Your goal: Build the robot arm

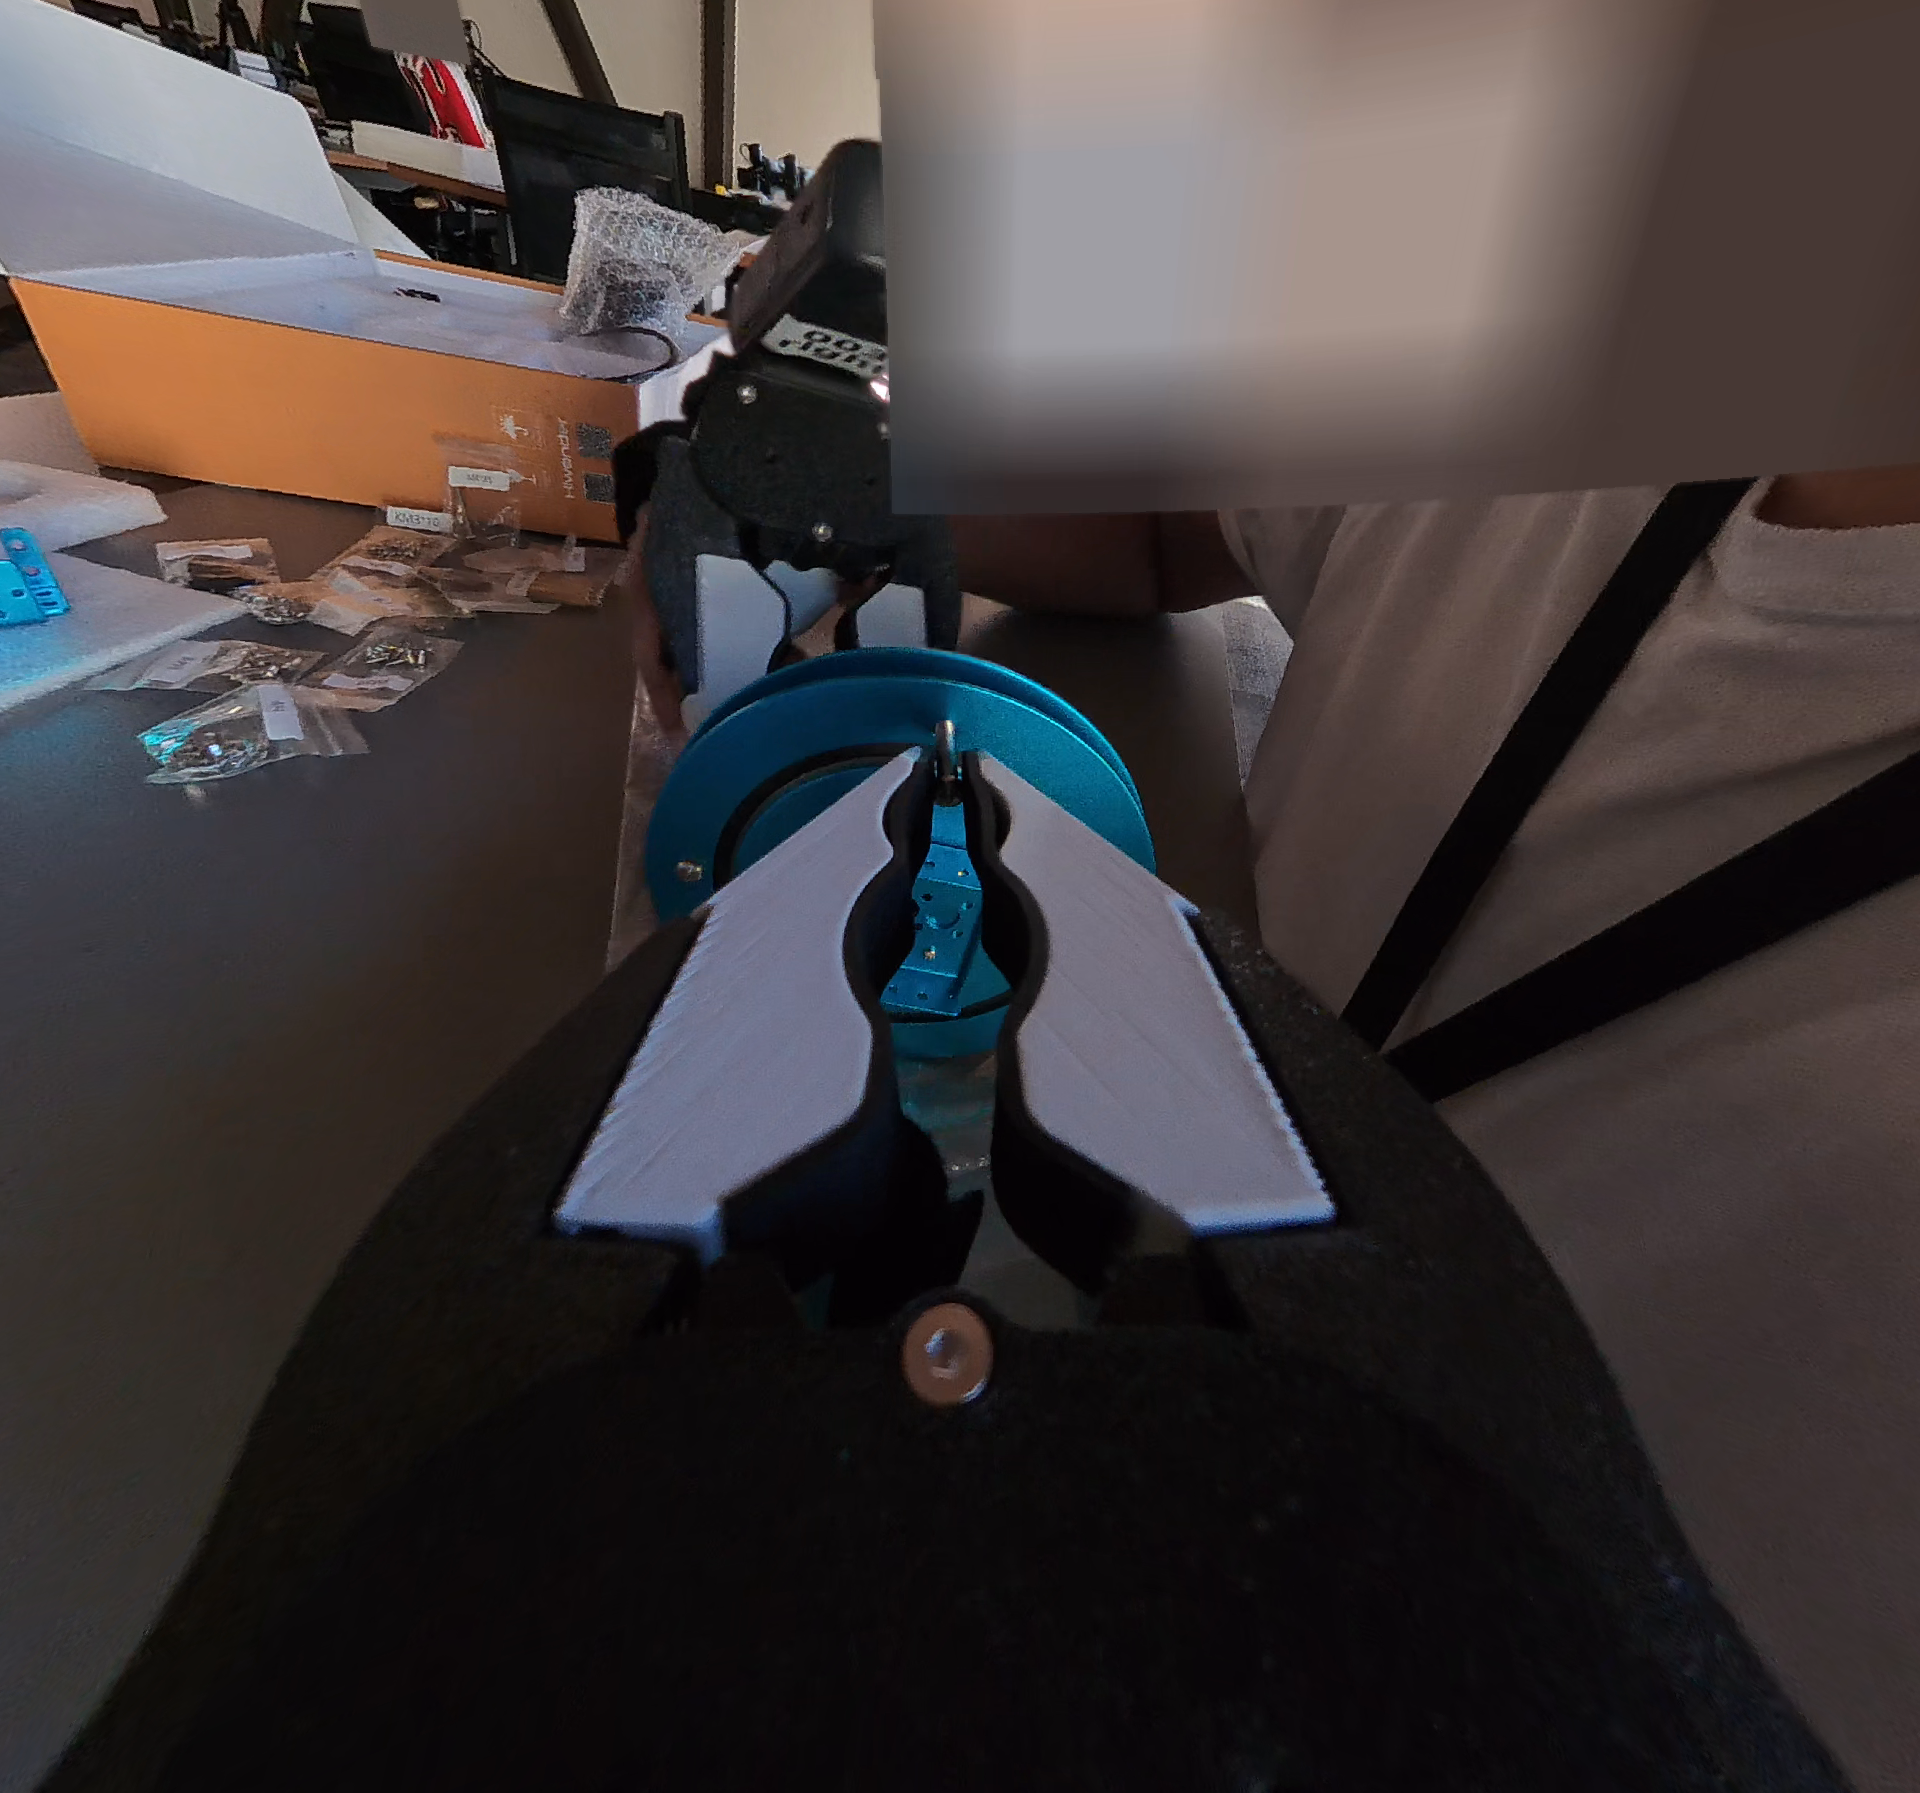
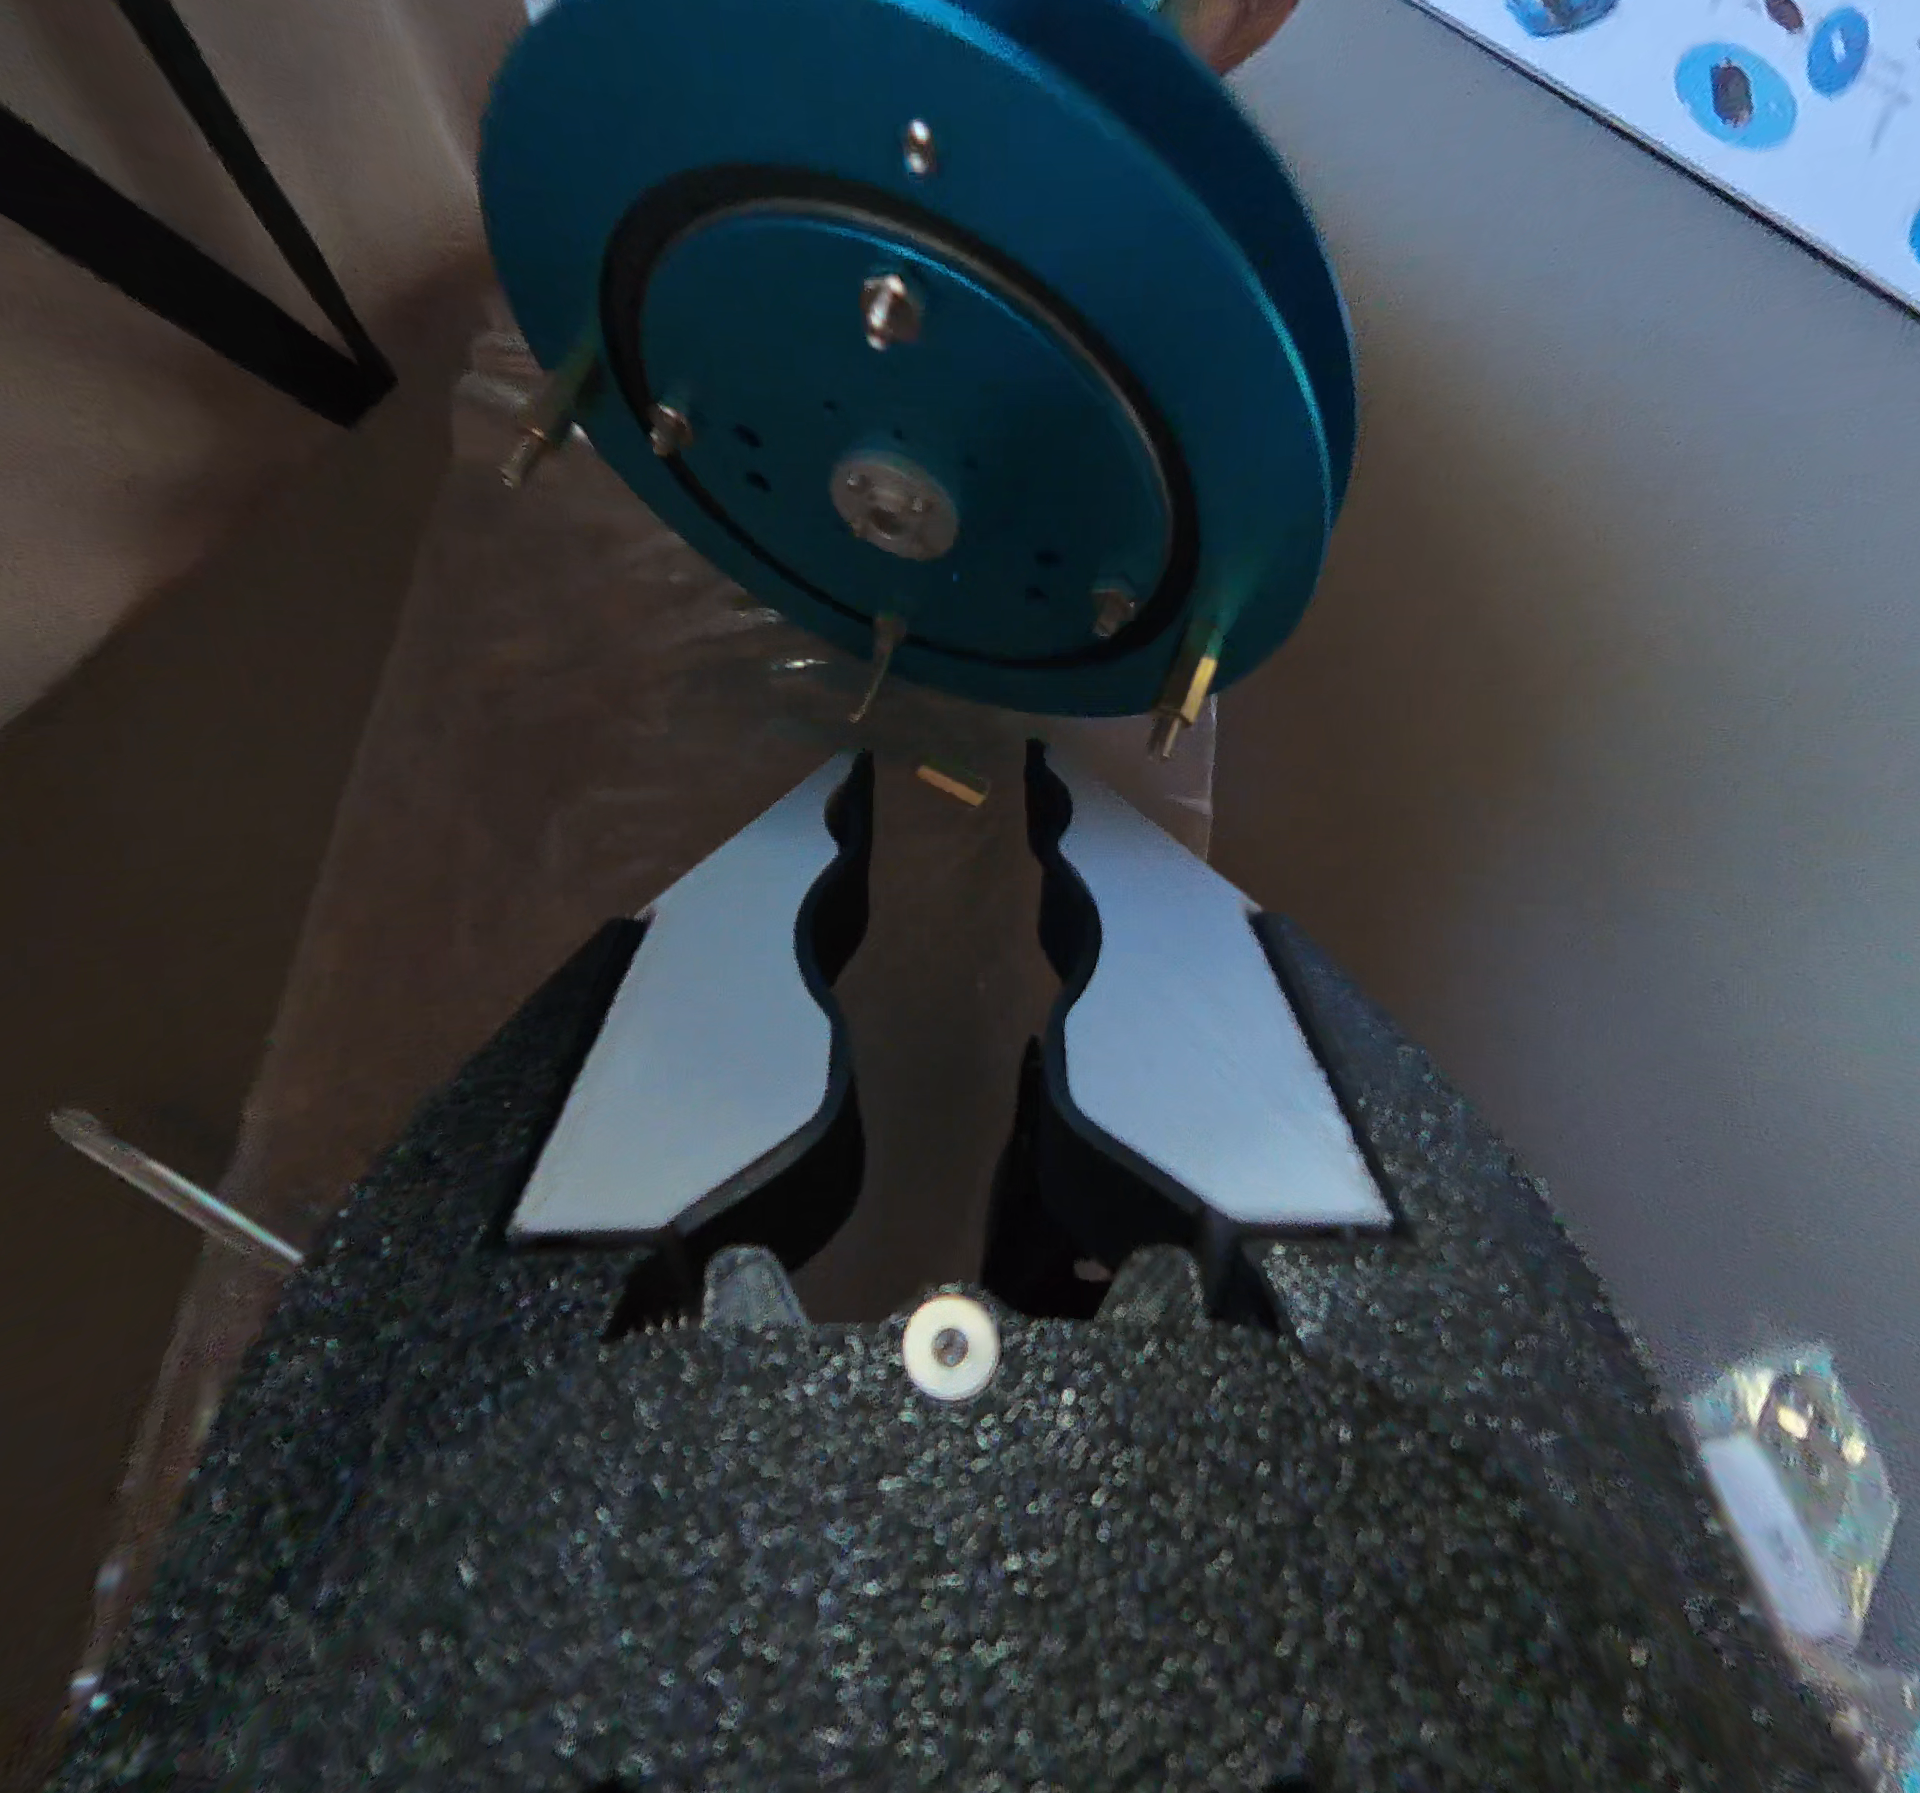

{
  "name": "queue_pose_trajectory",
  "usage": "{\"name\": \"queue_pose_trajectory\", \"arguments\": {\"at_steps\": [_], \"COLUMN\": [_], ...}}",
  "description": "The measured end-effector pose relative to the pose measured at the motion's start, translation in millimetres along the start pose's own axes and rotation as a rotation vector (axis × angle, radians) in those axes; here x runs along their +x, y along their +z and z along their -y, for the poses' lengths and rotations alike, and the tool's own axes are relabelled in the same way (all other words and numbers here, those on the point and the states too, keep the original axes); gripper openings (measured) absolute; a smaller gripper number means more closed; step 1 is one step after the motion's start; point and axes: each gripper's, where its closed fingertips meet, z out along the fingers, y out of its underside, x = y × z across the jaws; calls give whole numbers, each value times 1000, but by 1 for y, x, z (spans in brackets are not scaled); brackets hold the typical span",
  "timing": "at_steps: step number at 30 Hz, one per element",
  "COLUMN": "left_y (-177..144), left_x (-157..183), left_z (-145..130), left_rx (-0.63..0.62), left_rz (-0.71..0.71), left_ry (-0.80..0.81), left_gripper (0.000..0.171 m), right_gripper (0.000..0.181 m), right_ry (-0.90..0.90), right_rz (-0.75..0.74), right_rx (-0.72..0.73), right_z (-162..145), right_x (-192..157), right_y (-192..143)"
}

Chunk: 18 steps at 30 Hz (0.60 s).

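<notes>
My left gripper (image 1: pixel 943 775) has its white fingers drawn almost together at the tips, pinched on a small silver screw or post (image 1: pixel 945 756) that stands at the rim of a round blue anodised metal disc assembly (image 1: pixel 831 704); the disc is lifted off the dark grey tabletop (image 1: pixel 312 964) and a blue perforated metal bracket (image 1: pixel 935 922) shows through the gap between my fingers, fixed to the disc's near face.

My right gripper (image 2: pixel 945 772) stands with its jaws parted and nothing between them; its tips hover just under the lower edge of the same disc, whose flat face here shows a silver centre hub (image 2: pixel 894 505), a black ring, and several brass standoffs (image 2: pixel 1184 694) poking out round the rim; a loose brass standoff (image 2: pixel 951 784) lies on clear plastic film just beyond my fingertips, apart from them.

As for progress, I judge only that several standoffs already sit in the disc and one still lies loose.

Farther off in the left view are an open orange cardboard box (image 1: pixel 312 393), a wad of bubble wrap (image 1: pixel 634 263), and small clear bags of screws (image 1: pixel 260 735) scattered on the table; a printed sheet with blue part pictures (image 2: pixel 1714 50) lies at the right view's upper corner; a person in a pale shirt (image 1: pixel 1610 912) sits close.
</notes>
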Motion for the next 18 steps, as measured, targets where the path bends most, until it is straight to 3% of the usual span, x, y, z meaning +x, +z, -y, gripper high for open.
{"name": "queue_pose_trajectory", "arguments": {"at_steps": [3,5,18], "left_y": [1,2,10], "left_x": [3,4,4], "left_z": [-1,-2,-8], "left_rx": [-4,-8,-45], "left_rz": [-6,-9,2], "left_ry": [9,10,18], "left_gripper": [4,4,4], "right_gripper": [27,14,15], "right_ry": [16,15,15], "right_rz": [35,95,-4], "right_rx": [-5,-16,-116], "right_z": [-10,-11,-20], "right_x": [6,-4,-9], "right_y": [10,14,4]}}
